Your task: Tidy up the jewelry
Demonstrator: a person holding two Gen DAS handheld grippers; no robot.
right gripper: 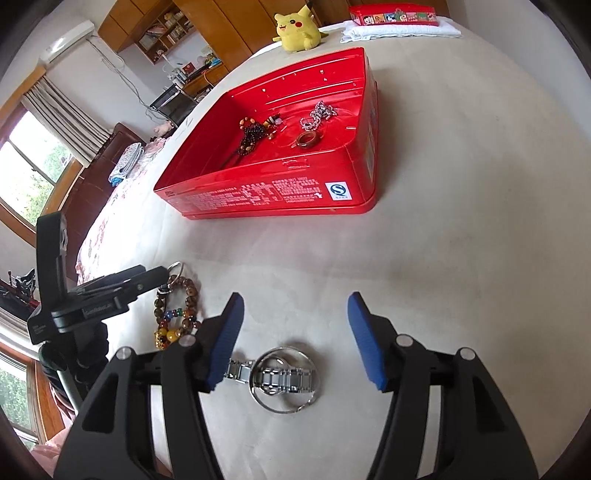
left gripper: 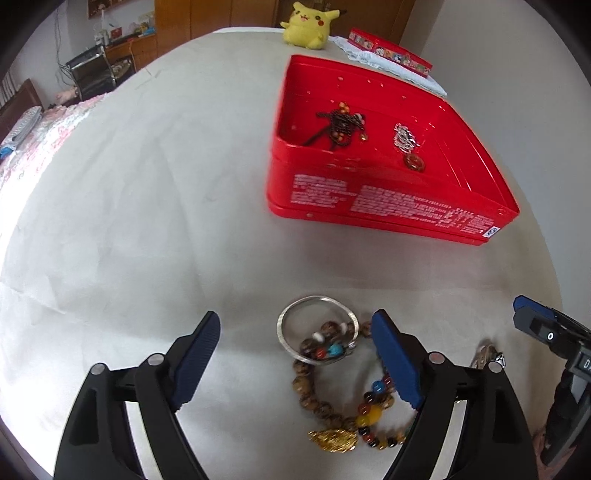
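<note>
Left tool (left gripper: 295, 354) wide open — straddling silver bangle (left gripper: 317, 328), beads.

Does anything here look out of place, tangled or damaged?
Nothing looks damaged. Some jewelry lies outside the red box: a silver bangle overlaps a bead bracelet in a heap, and a metal watch sits under rings. Both grippers are open above them.

One open red box (left gripper: 388, 199) holds three pieces: a dark bead strand (left gripper: 341, 127), a silver chain (left gripper: 404, 138) and a brown ring (left gripper: 415, 163). Lower frame: one silver bangle (left gripper: 282, 325), two bead bracelets (left gripper: 306, 387), one metal watch (right gripper: 284, 380). One yellow plush (left gripper: 308, 26) at top.
</note>
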